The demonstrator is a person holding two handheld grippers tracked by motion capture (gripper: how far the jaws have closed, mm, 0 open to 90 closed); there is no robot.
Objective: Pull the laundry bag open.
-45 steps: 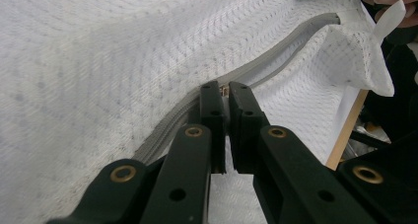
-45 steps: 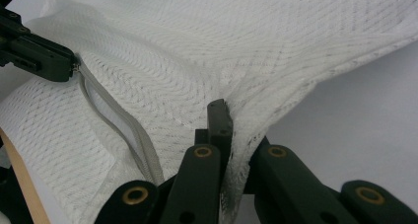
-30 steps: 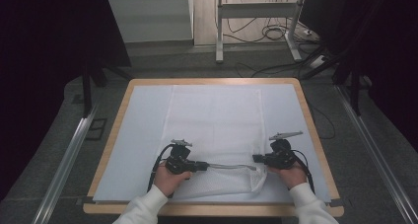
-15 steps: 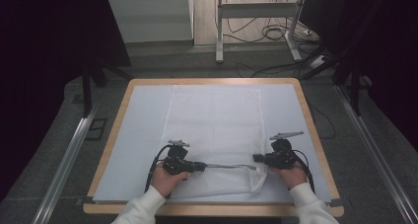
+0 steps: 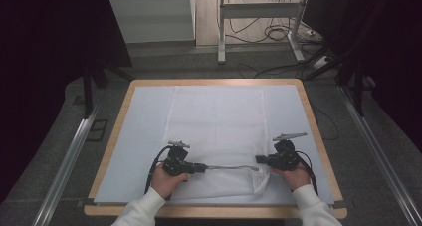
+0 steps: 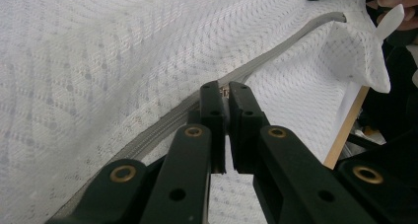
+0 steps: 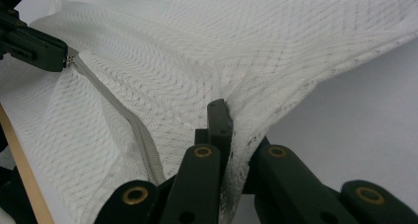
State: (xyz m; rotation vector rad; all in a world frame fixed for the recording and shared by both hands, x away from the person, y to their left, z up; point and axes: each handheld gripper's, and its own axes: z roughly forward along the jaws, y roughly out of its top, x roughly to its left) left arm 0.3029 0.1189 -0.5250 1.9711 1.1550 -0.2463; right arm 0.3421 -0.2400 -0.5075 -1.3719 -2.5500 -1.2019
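A person's two hands work a white mesh bag point(image 5: 219, 131) spread flat on a white-topped bench point(image 5: 144, 111) with a wooden rim. The left tongs point(image 5: 203, 168) are pressed together on the zip pull point(image 6: 225, 92), a small metal tab seen between their black tips in the left gripper view. From there the grey zip point(image 5: 231, 167) runs straight across the bag's near edge toward the right tongs point(image 5: 259, 160), which point inward at the left pair. The right tongs are shut on the bag itself: in the right gripper view white mesh is bunched and pinched between the two jaws, and the fabric fans up and away from the grip. The zip curves past on the left of that grip, and the left tongs' tip point(image 7: 37, 49) shows far off at its other end. The bag's corner point(image 5: 261, 183) beside the right tongs is lifted and rumpled, while the rest of the bag lies smooth on the bench beyond both tongs. The left hand point(image 5: 164, 181) and right hand point(image 5: 293, 175) rest low at the bench's near edge, white sleeves behind them, a black cable looping from each tool.
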